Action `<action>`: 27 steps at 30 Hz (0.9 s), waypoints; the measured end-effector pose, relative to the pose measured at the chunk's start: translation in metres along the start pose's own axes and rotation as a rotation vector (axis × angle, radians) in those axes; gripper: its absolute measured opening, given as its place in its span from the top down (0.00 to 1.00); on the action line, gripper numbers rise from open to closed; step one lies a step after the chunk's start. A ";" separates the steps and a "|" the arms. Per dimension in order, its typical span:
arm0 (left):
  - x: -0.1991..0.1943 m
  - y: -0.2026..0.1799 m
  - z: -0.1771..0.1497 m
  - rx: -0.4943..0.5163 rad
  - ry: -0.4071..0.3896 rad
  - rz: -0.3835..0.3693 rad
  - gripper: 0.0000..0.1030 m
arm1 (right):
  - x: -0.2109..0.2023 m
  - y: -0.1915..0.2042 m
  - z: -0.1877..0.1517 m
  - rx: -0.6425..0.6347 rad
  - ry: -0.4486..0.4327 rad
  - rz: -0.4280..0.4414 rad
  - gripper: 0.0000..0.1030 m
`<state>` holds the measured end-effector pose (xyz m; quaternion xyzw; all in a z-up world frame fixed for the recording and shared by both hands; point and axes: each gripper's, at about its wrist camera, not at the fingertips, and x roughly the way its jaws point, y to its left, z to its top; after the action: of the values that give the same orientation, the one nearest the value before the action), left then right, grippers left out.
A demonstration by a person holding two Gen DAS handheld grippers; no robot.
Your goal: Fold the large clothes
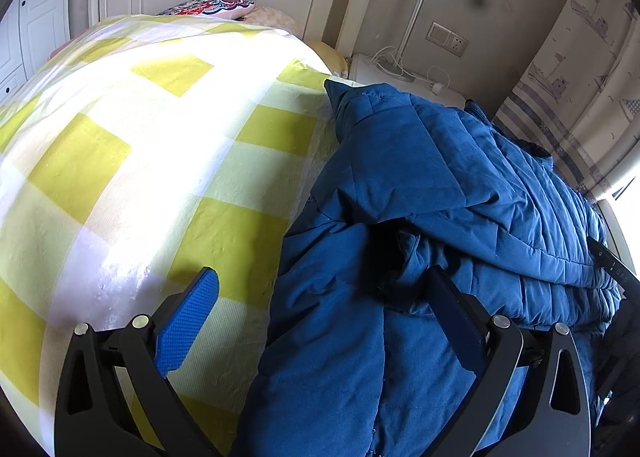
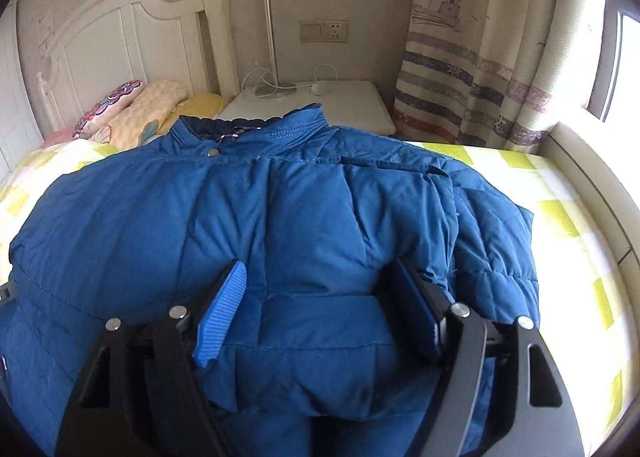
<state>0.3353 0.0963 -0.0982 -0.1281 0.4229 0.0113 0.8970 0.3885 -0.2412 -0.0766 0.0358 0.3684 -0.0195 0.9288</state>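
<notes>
A blue quilted puffer jacket (image 2: pixel 304 217) lies on the bed, collar (image 2: pixel 256 129) toward the headboard, with a sleeve folded across its front. In the right wrist view my right gripper (image 2: pixel 320 273) hovers low over the jacket's middle. It stands open, puffy fabric bulges up between the fingers, and the blue pads (image 2: pixel 224 313) do not press on it. In the left wrist view the jacket (image 1: pixel 420 197) is bunched at the right. My left gripper (image 1: pixel 324 277) is open wide over the jacket's left edge: one pad (image 1: pixel 188 321) hangs above the bedspread and the other finger (image 1: pixel 456 317) above the jacket.
A yellow-and-white checked bedspread (image 1: pixel 140 161) covers the bed. Pillows (image 2: pixel 132 113) lie by the white headboard (image 2: pixel 120 37). A white nightstand (image 2: pixel 344 101) with a lamp pole and cables stands behind the jacket. A striped curtain (image 2: pixel 472 69) and a window ledge (image 2: pixel 592 177) lie to the right.
</notes>
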 end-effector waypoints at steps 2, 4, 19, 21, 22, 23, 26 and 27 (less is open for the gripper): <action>-0.005 0.002 -0.002 -0.016 -0.022 0.022 0.05 | 0.002 -0.003 0.000 0.012 -0.001 0.024 0.24; -0.033 -0.003 -0.002 -0.017 -0.159 0.148 0.06 | 0.002 0.002 0.002 0.013 0.001 0.033 0.21; 0.061 -0.140 0.036 0.304 0.007 0.014 0.04 | 0.008 0.009 0.007 -0.005 0.028 0.031 0.12; 0.053 -0.144 0.036 0.308 -0.006 0.030 0.04 | 0.008 0.009 0.007 -0.003 0.030 0.035 0.12; 0.049 -0.148 0.040 0.300 0.011 0.041 0.05 | 0.008 0.009 0.007 -0.001 0.028 0.038 0.12; 0.044 -0.152 0.044 0.293 0.010 0.031 0.05 | 0.008 0.008 0.007 0.002 0.026 0.040 0.12; 0.023 -0.176 0.058 0.318 -0.050 -0.021 0.05 | 0.007 0.009 0.006 -0.005 0.023 0.033 0.12; 0.020 -0.186 0.061 0.339 -0.065 -0.024 0.05 | 0.007 0.010 0.006 -0.009 0.022 0.029 0.12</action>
<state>0.4183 -0.0708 -0.0352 0.0205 0.3880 -0.0670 0.9190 0.3984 -0.2317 -0.0766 0.0372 0.3781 -0.0039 0.9250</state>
